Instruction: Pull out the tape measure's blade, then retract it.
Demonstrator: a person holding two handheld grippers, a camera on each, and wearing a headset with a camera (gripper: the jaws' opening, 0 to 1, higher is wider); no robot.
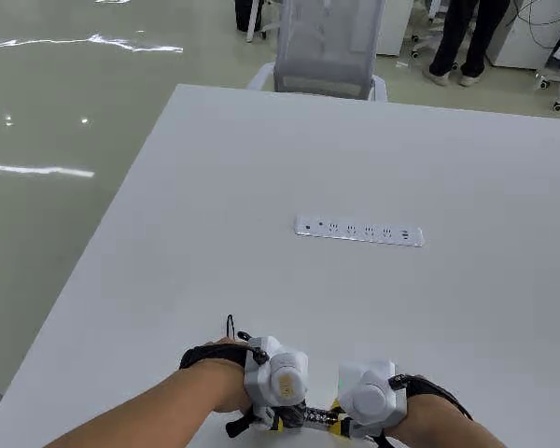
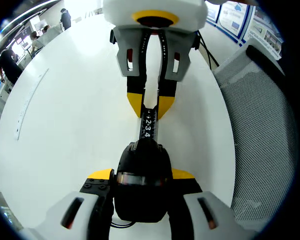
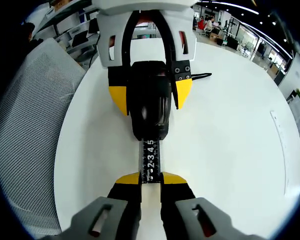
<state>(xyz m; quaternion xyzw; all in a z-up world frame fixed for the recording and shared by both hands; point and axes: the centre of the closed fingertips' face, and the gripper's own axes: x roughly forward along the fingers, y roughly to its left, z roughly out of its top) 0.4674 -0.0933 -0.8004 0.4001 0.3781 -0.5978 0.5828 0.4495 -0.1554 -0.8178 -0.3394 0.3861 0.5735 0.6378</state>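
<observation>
Left gripper (image 2: 141,174) clenched on black tape measure case (image 2: 140,197), anchoring body so pull has resistance. Right gripper (image 3: 151,179) faces mine, pinching blade (image 3: 150,157) at tip, in line with case mouth for straight draw. Short length out; extension likely barely begun. Case low over white table (image 1: 355,159), near front edge; contact unclear.
</observation>
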